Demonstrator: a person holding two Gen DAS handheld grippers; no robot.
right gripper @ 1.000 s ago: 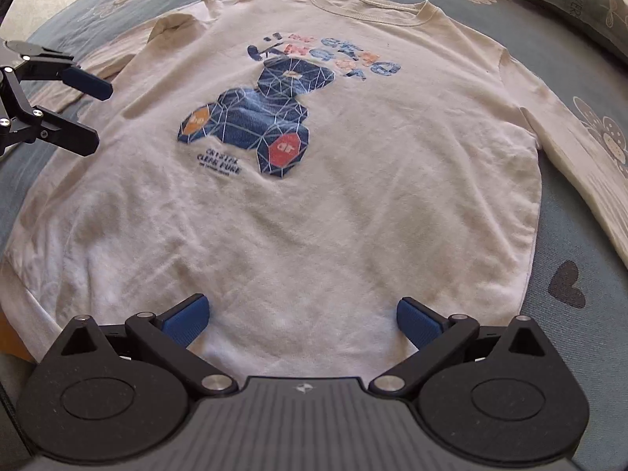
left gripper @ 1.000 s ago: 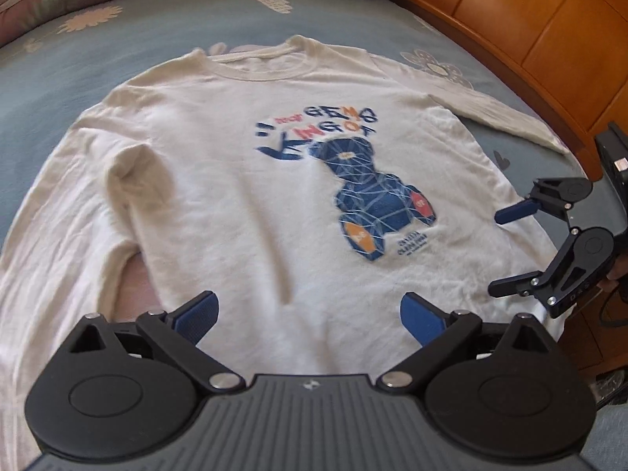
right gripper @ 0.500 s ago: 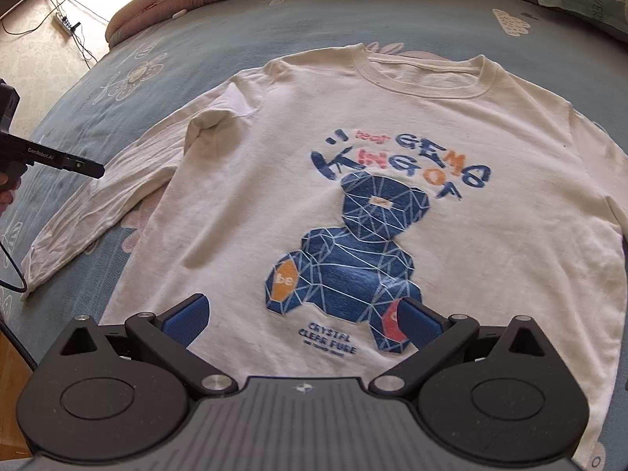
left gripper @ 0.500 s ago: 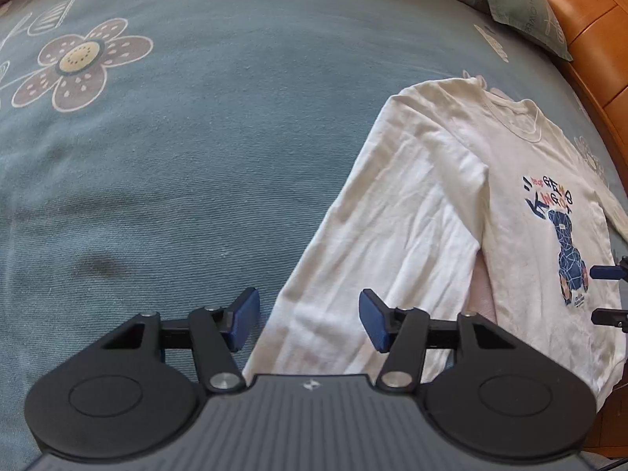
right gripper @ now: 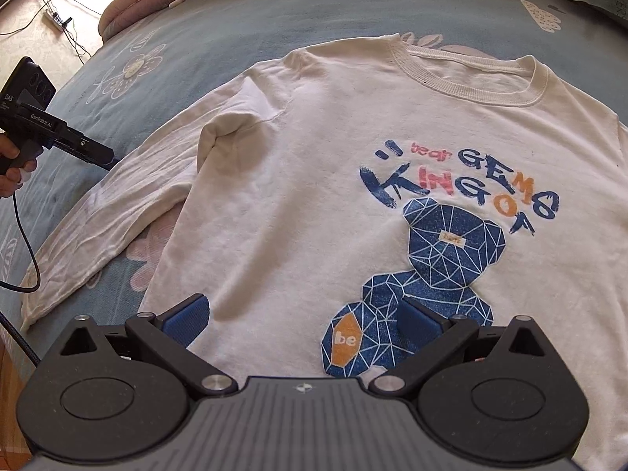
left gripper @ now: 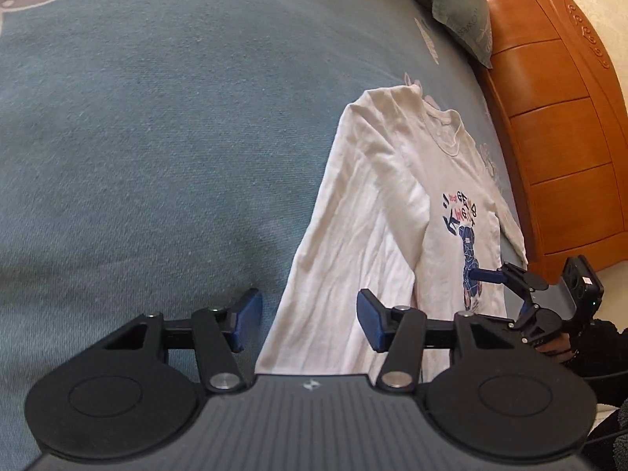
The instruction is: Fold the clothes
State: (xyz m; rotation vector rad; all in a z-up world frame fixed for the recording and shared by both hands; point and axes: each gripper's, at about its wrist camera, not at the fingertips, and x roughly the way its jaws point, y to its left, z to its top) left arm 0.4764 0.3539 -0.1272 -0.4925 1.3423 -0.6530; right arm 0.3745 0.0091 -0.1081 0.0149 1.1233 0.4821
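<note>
The bed (left gripper: 157, 137), under a blue-grey cover printed with flowers, fills most of both views, with a wooden headboard (left gripper: 557, 149) along its far side. Spread flat on it, front up, lies the white long-sleeved shirt (right gripper: 353, 196) with its blue bear print (right gripper: 428, 274); nothing is folded yet.

A second ago the left tongs (left gripper: 310, 320) hung over the shirt's hem with their jaws wide. Now they have swung out to the side of the bed, tipped down over the shirt's long sleeve (left gripper: 337, 274), and narrowed to about half that gap. The sleeve's lower end lies between the blue pads, but they do not press on it: apart, gripping nothing.

The right tongs (right gripper: 302, 320) have slid from the hem up over the bear print and hover there, jaws spread wide and empty.

This reads as the opening of the first fold: the left tongs seem set to pinch the sleeve near its cuff and carry it across the chest, while the right tongs sit ready to hold the body down.
</note>
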